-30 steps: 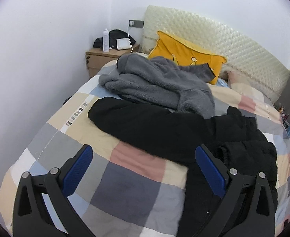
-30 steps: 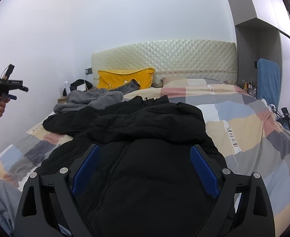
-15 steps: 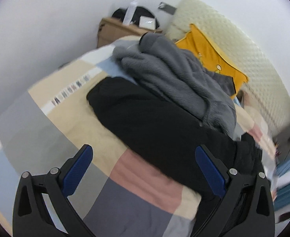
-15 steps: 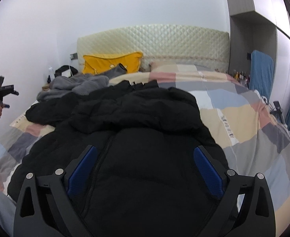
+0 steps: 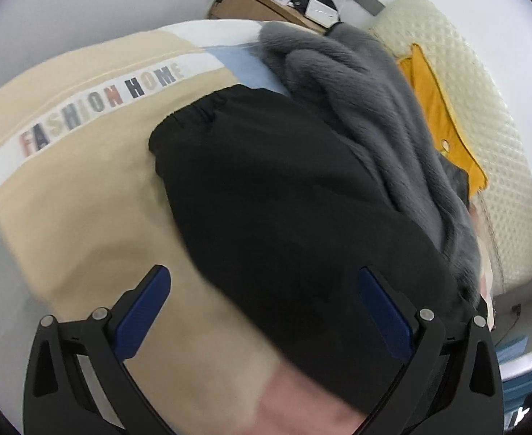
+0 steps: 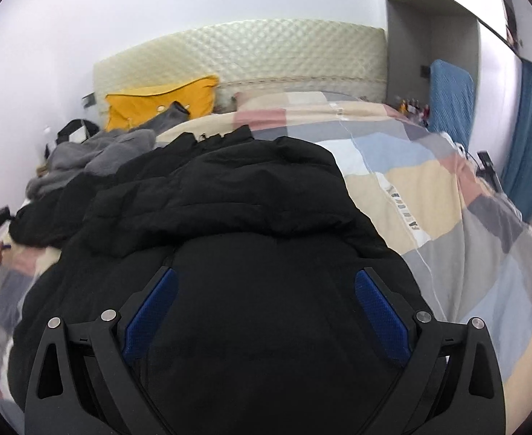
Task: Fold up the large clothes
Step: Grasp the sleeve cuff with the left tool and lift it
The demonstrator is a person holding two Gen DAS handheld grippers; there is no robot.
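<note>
1. Since a second ago, the left gripper [image 5: 264,311] has been brought down close over the black sleeve [image 5: 284,199], and the right gripper [image 6: 264,311] lowered nearer the black puffer jacket [image 6: 266,272].
2. Both sets of jaws are seen spread wide, nothing grasped.
3. The jacket is spread on the patchwork duvet [image 6: 447,217], its sleeve stretched towards the bed's left edge.
4. A grey fleece [image 5: 367,108] is heaped just beyond the sleeve, before a yellow pillow [image 5: 436,108].

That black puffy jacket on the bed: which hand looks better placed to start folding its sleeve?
Probably the left. The left gripper hangs open right over the black jacket's sleeve; the right gripper is over the jacket's body.
</note>
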